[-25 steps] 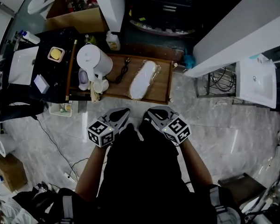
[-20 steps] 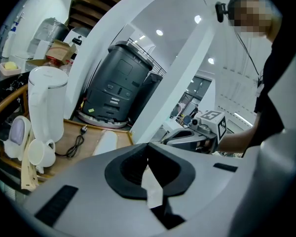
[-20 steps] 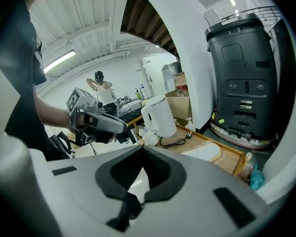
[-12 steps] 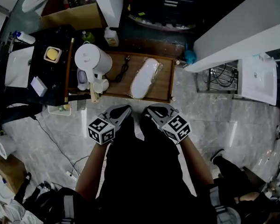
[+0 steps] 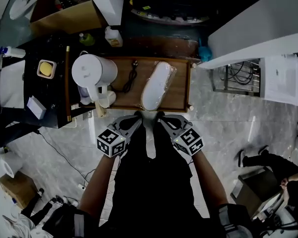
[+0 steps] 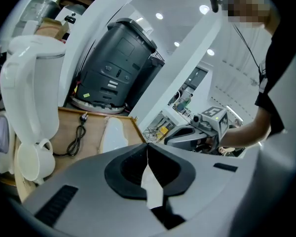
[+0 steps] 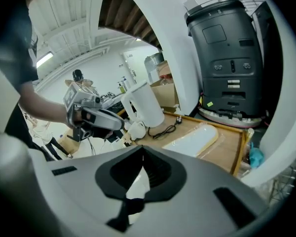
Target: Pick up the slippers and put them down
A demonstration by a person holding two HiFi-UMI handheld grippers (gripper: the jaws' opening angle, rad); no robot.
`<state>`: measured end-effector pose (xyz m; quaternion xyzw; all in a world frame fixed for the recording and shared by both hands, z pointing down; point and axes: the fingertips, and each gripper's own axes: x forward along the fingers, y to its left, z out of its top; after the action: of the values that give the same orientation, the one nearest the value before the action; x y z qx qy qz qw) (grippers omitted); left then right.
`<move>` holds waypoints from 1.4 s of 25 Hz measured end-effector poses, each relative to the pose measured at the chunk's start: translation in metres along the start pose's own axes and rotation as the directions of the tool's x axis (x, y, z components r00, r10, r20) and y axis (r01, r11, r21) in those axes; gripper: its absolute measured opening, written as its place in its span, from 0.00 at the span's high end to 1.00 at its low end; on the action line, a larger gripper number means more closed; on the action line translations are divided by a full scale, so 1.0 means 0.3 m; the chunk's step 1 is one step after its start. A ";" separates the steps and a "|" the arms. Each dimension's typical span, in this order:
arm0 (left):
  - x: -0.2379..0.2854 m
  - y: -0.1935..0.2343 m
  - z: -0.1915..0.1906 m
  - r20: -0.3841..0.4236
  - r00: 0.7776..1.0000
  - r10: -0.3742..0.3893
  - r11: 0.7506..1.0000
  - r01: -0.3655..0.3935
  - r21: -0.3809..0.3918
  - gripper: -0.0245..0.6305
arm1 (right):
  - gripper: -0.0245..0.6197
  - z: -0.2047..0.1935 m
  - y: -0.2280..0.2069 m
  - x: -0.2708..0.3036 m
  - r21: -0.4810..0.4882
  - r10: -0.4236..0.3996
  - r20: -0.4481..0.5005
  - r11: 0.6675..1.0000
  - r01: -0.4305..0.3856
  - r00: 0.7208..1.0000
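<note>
Two grey claws: the left gripper (image 5: 137,116) and right gripper (image 5: 160,116) are side by side, both with jaws pressed together on nothing. Just beyond them, one flat wooden tray (image 5: 185,86) holds one long white pack of slippers (image 5: 156,85) in clear plastic at its right and one black cord (image 5: 131,76). One smooth white kettle (image 5: 93,72) stands at its left.

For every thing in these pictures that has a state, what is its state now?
Left gripper: shut, empty.
Right gripper: shut, empty.
White slippers in clear plastic wrap: lying flat on the wooden tray, untouched.
White electric kettle: upright, lid closed.
Black power cord: plug lying loose on the tray.
</note>
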<state>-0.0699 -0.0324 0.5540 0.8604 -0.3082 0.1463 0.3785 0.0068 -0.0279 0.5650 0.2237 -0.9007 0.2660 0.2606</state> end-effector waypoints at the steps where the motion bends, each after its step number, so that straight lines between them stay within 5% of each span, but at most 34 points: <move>1: 0.017 0.019 -0.012 -0.011 1.000 -0.001 1.000 0.001 -0.006 0.94 | 0.95 -0.012 -0.022 0.015 -0.002 -0.011 -0.009 1.000 0.011 1.000; 5: 0.076 0.115 -0.076 -0.050 0.999 0.005 0.999 -0.008 -0.047 0.94 | 0.94 -0.077 -0.104 0.091 0.058 -0.032 -0.025 0.998 0.033 0.999; 9: 0.151 0.234 -0.135 -0.052 0.998 0.024 0.994 -0.029 -0.104 0.93 | 0.82 -0.160 -0.197 0.183 0.128 -0.037 -0.045 0.991 0.042 0.998; 12: 0.215 0.314 -0.186 -0.086 0.996 0.033 0.992 -0.044 -0.118 0.73 | 0.72 -0.213 -0.268 0.240 0.206 -0.051 -0.043 0.977 0.058 0.998; 16: 0.288 0.385 -0.224 -0.112 0.993 0.032 0.982 -0.052 -0.182 0.65 | 0.63 -0.247 -0.353 0.292 0.301 -0.081 -0.029 0.950 0.086 0.996; 26: 0.383 0.441 -0.240 -0.184 0.982 0.034 0.975 -0.073 -0.208 0.65 | 0.63 -0.242 -0.411 0.373 0.379 -0.024 -0.020 0.925 0.030 1.000; 35: 0.407 0.444 -0.258 -0.237 0.968 0.086 0.977 -0.129 -0.172 0.65 | 0.63 -0.270 -0.420 0.401 0.372 -0.081 -0.075 0.923 0.103 0.994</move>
<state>-0.0631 -0.0961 0.7400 0.7807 -0.3213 0.2351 0.4816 0.0114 -0.1071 0.7401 0.3035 -0.8139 0.4271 0.2512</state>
